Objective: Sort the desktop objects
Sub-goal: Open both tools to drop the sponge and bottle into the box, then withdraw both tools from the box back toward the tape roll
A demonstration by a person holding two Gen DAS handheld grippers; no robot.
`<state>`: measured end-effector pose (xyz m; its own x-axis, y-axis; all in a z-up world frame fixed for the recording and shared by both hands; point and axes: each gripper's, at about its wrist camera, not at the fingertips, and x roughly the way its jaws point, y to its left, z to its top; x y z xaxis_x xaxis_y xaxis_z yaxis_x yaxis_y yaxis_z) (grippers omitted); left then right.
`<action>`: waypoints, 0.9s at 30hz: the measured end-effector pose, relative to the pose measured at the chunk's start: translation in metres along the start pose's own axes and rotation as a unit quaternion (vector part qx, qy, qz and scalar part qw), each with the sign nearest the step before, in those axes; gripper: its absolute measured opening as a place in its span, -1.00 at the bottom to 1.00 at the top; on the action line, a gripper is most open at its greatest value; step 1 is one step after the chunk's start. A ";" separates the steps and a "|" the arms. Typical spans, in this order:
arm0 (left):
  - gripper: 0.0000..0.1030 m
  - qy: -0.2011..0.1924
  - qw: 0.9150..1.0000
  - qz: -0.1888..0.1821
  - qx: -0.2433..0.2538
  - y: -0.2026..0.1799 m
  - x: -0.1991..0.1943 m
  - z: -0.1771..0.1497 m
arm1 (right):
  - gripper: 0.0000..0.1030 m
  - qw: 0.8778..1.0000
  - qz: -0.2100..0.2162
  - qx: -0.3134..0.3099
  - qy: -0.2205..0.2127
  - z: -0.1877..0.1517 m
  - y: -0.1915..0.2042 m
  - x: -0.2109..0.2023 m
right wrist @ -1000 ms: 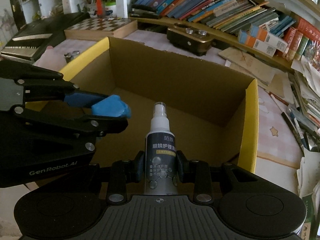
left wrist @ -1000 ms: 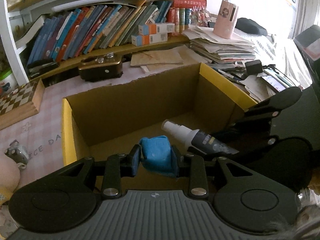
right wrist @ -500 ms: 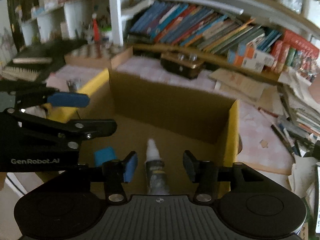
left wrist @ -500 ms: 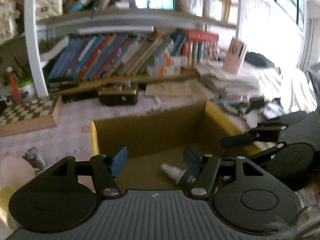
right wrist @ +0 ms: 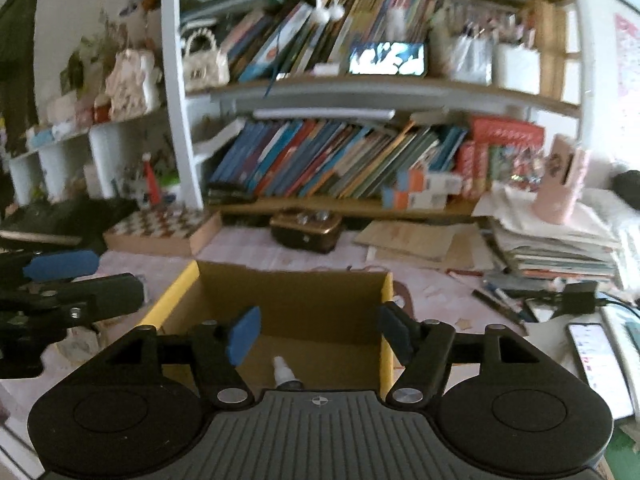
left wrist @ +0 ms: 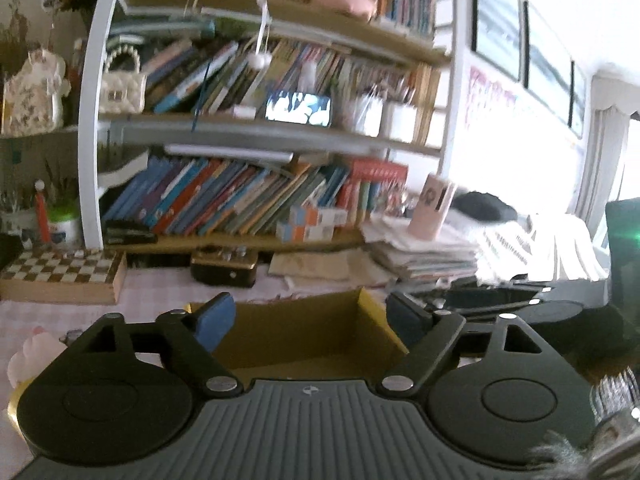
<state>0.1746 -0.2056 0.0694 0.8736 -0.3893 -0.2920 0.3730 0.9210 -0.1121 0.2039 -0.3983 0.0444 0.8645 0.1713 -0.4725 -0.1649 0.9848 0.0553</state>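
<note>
Nearest the lens in the right wrist view, the right gripper [right wrist: 318, 334] stands with its jaws spread and nothing between the blue pads [right wrist: 243, 334]; they have just been opening. Directly beneath, the white nozzle of the spray bottle [right wrist: 283, 372] shows on the floor of the cardboard box [right wrist: 296, 292], the body hidden by the gripper's housing. The bottle lies inside the box, apart from both pads, consistent with a completed drop rather than a grip in progress.

In the left wrist view, the left gripper [left wrist: 310, 322] is likewise released, its jaws wide and just opened, with only the box interior visible between them. No object shows there; whatever lies lower in the box is hidden by the housing. Both tools point over the box's open top, judged the natural posture for letting items fall in.

The box sits on a pink checked desk surface [right wrist: 256, 252], its yellow-edged flaps [right wrist: 170, 300] upright, which keeps the mouth open for sorting.

Beyond it lie a chessboard [right wrist: 164, 228], a dark brown case [right wrist: 306, 230], a paper stack [right wrist: 556, 240] and a phone [right wrist: 596, 354]. Farthest, rows of books [right wrist: 332, 160] lean on the shelf.
</note>
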 end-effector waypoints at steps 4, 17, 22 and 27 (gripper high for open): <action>0.71 -0.020 1.000 -0.006 0.000 -0.002 -0.020 -0.005 | 0.33 1.000 -0.014 0.010 -0.008 -0.011 0.006 -0.016; 0.87 -0.004 1.000 -0.013 -0.002 0.028 -0.068 -0.035 | 0.33 0.996 -0.068 0.048 0.018 -0.055 0.042 -0.050; 0.94 0.027 0.999 -0.009 -0.022 0.051 -0.089 -0.055 | 0.33 0.992 -0.098 0.067 0.036 -0.080 0.065 -0.061; 0.97 0.056 0.998 0.009 -0.039 0.073 -0.109 -0.074 | 0.33 0.987 -0.120 0.084 0.061 -0.102 0.090 -0.071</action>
<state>0.0834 -0.0949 0.0223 0.8374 -0.3733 -0.3992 0.3287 0.9275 -0.1778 0.0793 -0.3253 -0.0067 0.8037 -0.0632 -0.5916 0.1280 0.9894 0.0683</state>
